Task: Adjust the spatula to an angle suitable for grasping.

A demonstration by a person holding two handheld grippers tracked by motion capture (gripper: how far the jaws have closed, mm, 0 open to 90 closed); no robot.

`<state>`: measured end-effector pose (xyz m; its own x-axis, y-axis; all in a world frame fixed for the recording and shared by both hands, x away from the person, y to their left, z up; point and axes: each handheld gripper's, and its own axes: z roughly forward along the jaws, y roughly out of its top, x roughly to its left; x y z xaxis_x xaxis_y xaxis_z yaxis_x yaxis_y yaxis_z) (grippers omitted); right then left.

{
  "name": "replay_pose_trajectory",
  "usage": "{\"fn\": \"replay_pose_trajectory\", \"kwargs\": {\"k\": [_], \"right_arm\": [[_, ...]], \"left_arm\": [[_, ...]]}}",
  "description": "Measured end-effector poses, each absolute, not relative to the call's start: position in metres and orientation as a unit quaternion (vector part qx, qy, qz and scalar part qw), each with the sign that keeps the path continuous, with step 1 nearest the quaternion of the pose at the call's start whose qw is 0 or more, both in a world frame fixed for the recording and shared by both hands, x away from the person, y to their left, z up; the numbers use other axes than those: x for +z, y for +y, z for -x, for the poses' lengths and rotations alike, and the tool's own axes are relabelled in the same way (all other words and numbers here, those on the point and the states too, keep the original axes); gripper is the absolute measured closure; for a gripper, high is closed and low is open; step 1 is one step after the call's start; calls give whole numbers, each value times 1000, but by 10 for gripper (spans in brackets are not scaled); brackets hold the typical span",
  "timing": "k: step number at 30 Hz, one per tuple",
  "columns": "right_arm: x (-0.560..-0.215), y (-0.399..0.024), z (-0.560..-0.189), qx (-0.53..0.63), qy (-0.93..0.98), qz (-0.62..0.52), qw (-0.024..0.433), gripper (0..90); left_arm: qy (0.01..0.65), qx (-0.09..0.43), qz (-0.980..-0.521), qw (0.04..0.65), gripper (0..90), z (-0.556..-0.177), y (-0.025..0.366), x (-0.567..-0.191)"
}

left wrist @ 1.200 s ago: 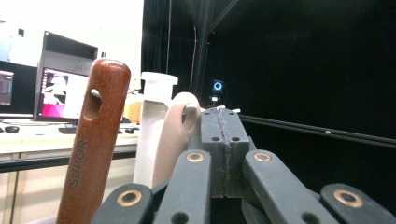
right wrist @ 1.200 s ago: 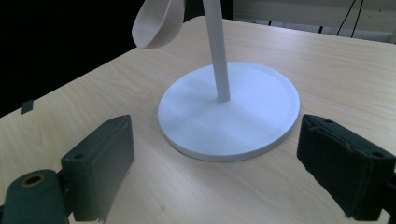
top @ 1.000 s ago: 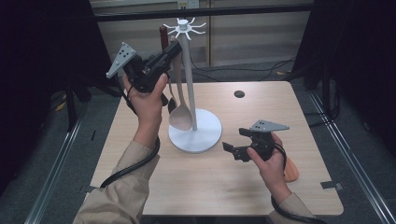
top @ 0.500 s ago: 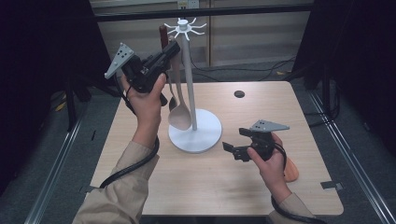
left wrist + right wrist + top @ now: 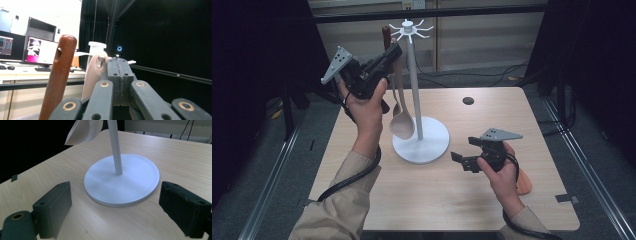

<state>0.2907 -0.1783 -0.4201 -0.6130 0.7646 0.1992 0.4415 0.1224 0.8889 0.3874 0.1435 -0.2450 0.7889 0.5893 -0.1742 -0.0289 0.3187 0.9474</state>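
The left gripper (image 5: 394, 50), jaws shut and empty, sits right beside the beige spoon (image 5: 401, 125) handle near the rack (image 5: 421, 145) hooks. The spoon hangs vertical. The right gripper (image 5: 458, 161) is open, well apart.

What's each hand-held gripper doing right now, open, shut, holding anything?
Left hand-held gripper: shut, jaws pressed together, nothing between them, up beside the hanging spoon.
Right hand-held gripper: open, empty, low over the table.
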Motion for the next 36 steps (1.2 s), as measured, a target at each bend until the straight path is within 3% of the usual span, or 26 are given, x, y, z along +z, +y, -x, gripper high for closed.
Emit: {"fn": "replay_pose_trajectory", "kwargs": {"k": [36], "right_arm": [[-419, -180, -291, 522, 732, -408, 158, 108]], "left_arm": [[253, 181, -548, 777, 873, -382, 147, -258]]}}
